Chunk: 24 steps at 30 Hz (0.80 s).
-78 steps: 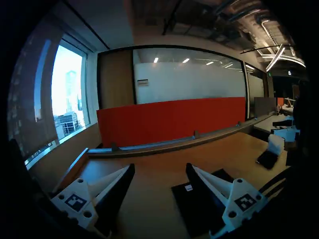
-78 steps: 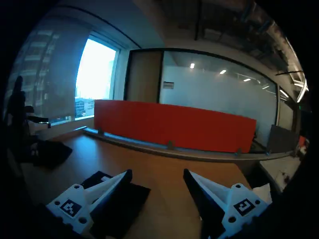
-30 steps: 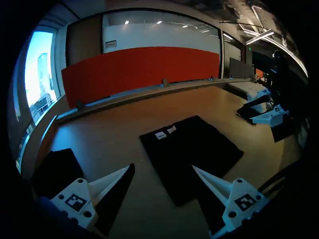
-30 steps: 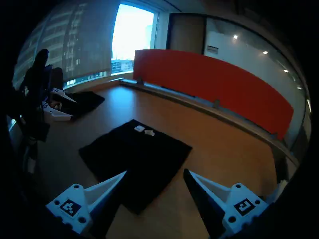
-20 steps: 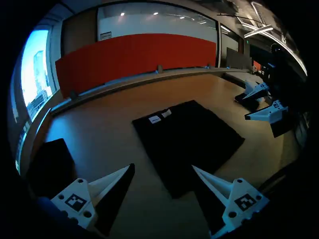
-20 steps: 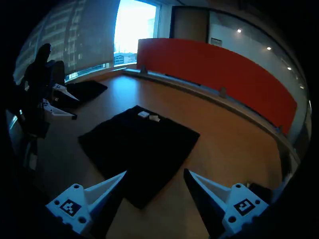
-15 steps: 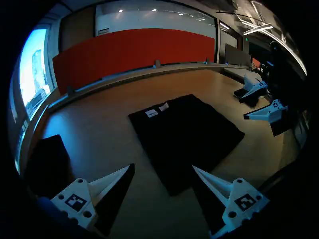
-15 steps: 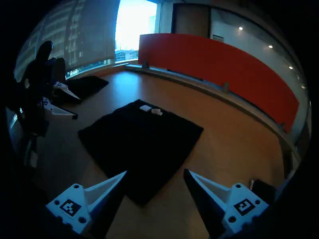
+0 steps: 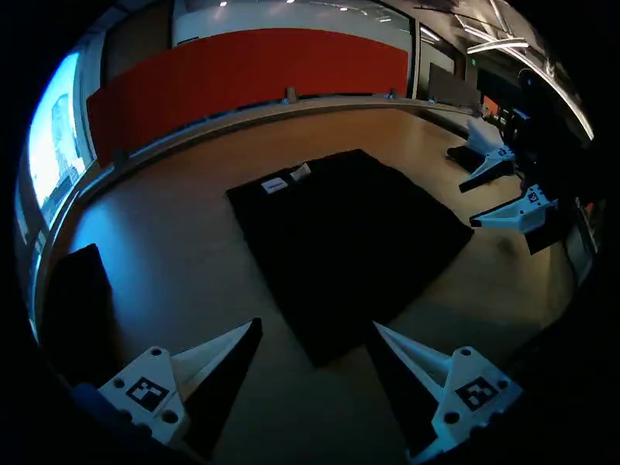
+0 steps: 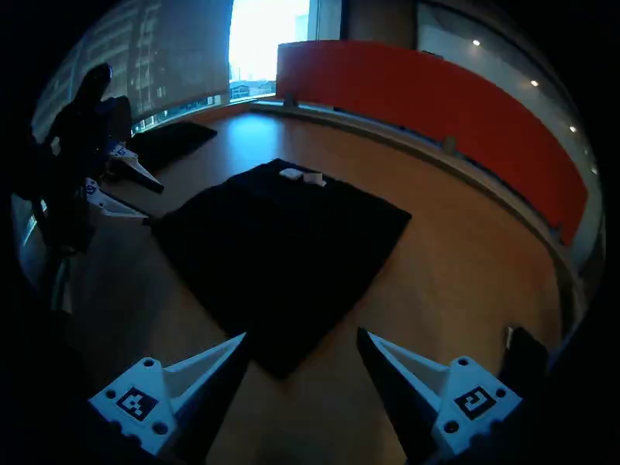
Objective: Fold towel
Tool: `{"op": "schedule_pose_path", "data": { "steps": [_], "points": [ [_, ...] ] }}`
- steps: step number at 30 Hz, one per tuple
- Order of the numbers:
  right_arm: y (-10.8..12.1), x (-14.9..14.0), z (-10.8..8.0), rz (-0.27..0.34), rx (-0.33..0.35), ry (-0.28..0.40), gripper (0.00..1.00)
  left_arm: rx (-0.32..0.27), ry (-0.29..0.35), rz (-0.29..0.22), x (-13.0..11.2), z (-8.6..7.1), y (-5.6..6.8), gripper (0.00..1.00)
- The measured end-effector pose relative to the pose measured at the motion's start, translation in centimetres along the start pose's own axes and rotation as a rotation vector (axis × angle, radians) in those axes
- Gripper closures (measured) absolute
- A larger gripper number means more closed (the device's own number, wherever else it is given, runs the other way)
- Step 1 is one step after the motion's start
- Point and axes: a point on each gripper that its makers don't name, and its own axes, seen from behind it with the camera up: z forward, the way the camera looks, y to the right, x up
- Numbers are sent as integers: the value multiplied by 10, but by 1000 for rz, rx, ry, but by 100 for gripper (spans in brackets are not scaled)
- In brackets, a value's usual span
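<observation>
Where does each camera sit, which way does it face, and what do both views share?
Left gripper view: on the left claw, facing down-forward at the towel on the table; own open fingers at bottom, right claw far right.
Right gripper view: on the right claw, facing the same towel; own open fingers at bottom, left claw far left.
Shared: towel, table, red partition.

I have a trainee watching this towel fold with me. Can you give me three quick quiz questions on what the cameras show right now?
1. True or false: the black towel lies spread flat on the wooden table.
2. Pick one: the left gripper is A) open and holding nothing, B) shut on the towel, C) shut on a tag.
3. Fill in: the white tags sit at the towel's ___ edge, toward the red partition.
Key: 1 true; 2 A; 3 far.
</observation>
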Motion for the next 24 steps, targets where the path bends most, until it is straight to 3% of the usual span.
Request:
{"op": "schedule_pose_path", "data": {
  "steps": [9,24],
  "points": [
    [-6,-21,3,14,23,-44,1,-26,-37,-3,-14,5,9,5],
    [-12,-32,3,9,48,-64,7,-42,-69,0,-24,11,20,7]
  ]
}}
